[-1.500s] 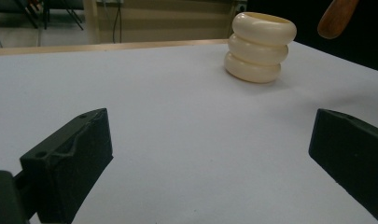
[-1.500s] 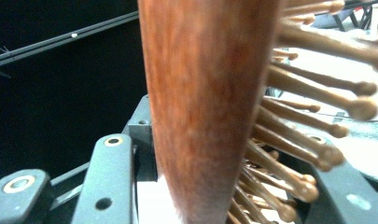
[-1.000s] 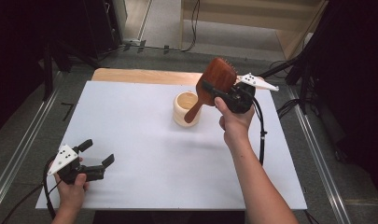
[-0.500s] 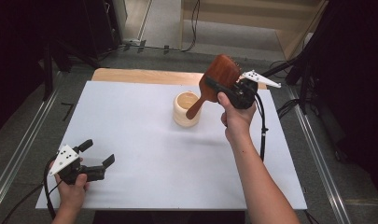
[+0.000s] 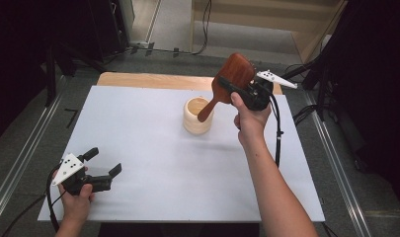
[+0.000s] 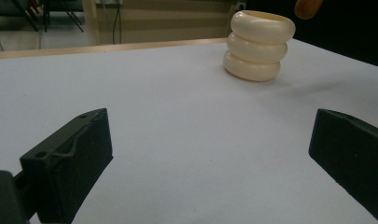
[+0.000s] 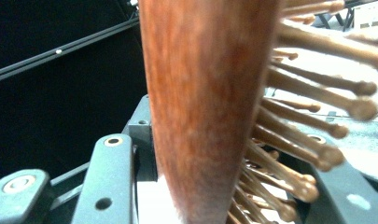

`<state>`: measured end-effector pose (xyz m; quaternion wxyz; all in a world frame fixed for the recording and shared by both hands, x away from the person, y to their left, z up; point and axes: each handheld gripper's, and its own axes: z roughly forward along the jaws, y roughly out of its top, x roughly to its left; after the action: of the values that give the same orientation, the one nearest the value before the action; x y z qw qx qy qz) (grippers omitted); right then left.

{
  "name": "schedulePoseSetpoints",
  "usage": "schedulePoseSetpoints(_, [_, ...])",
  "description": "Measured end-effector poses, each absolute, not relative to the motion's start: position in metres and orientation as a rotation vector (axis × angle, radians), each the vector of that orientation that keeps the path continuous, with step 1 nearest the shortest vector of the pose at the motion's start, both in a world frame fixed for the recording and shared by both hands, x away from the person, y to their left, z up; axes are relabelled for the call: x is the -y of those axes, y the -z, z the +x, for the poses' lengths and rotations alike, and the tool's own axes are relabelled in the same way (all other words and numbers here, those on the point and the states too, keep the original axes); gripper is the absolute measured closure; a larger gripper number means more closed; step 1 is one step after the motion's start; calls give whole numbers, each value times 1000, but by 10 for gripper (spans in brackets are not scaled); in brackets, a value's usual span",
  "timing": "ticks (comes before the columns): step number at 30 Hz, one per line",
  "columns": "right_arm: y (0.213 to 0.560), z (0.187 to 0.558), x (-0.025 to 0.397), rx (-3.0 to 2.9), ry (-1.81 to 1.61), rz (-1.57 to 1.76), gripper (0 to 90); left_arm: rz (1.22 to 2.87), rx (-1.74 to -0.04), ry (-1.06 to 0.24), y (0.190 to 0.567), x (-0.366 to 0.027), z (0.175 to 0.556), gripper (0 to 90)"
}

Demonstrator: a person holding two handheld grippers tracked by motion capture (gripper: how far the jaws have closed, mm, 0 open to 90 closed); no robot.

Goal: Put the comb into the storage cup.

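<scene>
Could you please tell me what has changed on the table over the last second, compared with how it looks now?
The right gripper, shut on the wooden hairbrush, has shifted a little to the right and away from the person, so the handle tip now hangs at the right rim of the cream holder. Nothing was taken hold of or let go. The left gripper stays open at the near-left corner; the holder has not moved.

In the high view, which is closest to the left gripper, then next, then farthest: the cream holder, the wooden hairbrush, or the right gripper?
1. Cream ringed holder, mid-table, up and right of the left gripper.
2. Wooden hairbrush, handle tip above the holder, head farther back.
3. Right gripper, clamped on the brush's head at the table's far right.
</scene>
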<state>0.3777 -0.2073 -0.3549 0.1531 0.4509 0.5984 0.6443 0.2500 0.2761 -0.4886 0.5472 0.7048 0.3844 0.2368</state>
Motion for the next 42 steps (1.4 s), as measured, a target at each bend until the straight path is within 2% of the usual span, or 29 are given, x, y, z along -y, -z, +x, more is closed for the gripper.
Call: schedulePoseSetpoints(42, [372,415,203,-1664,-1787,1368,501,1662,-913,-553,489,-277,251,0])
